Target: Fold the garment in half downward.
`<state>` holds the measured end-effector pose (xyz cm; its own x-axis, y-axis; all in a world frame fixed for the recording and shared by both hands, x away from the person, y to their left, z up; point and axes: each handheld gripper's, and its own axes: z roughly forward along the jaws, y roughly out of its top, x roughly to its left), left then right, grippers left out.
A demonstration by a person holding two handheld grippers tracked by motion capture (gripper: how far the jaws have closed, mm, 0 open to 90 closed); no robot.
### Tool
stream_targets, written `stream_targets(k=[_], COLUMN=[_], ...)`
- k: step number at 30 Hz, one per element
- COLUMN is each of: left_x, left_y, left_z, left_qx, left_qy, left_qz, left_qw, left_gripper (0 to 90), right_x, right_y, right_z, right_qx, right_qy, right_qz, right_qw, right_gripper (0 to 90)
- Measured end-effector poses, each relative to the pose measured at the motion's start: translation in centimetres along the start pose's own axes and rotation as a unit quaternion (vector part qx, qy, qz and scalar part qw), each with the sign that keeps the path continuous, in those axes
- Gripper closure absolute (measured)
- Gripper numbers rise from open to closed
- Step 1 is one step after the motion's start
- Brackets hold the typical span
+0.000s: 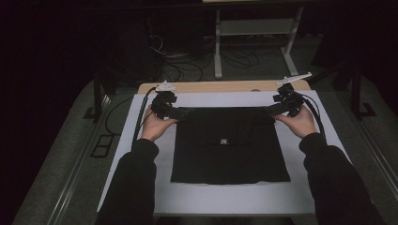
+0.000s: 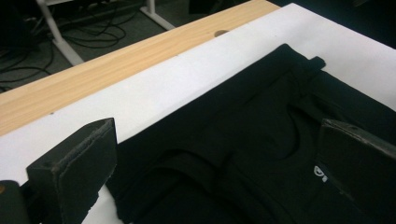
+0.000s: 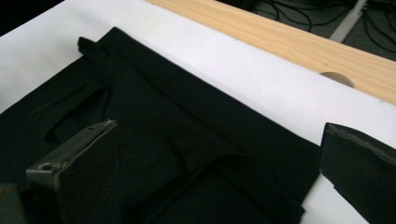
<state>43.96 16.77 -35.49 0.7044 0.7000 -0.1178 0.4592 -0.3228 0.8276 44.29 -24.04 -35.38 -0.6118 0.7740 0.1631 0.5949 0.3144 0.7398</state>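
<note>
Since it lies flat on the white table (image 1: 141, 154), folded to a rectangle, the black shirt (image 1: 230, 150) looks light and limp; its far corners suit gripping. Both the left gripper (image 1: 180, 112) and right gripper (image 1: 272, 110) stand wide open there, holding nothing.

Bare white mat (image 1: 234, 197) around garment (image 1: 230, 150)

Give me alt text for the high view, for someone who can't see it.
A person holds a gripper in each hand at the far corners of a black garment lying flat on a white table: the left gripper at its far left corner, the right gripper at its far right. The room around is dark, with cables on the floor beyond.
</note>
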Motion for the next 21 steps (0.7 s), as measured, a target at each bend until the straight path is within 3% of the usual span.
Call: stream_targets(k=[13, 17, 21], left_x=[-0.1, 0.0, 0.2], left_y=[-0.4, -0.7, -1.1], left_z=[0.6, 1.0, 1.6], left_qx=[0.007, 0.006, 0.021], left_qy=[-0.006, -0.006, -0.009], left_qz=[0.003, -0.008, -0.015], left_qw=[1.0, 0.9999, 0.9996], left_gripper=[0.0, 0.0, 0.0], right_x=[1.2, 1.2, 1.4], right_y=[-0.5, -0.8, -1.1], right_z=[1.6, 2.1, 2.7], right_qx=[0.018, 0.022, 0.028], right_qy=[0.021, 0.026, 0.029], right_qz=[-0.01, -0.009, -0.008], right_qw=[0.9996, 0.9994, 0.9992], right_gripper=[0.0, 0.0, 0.0])
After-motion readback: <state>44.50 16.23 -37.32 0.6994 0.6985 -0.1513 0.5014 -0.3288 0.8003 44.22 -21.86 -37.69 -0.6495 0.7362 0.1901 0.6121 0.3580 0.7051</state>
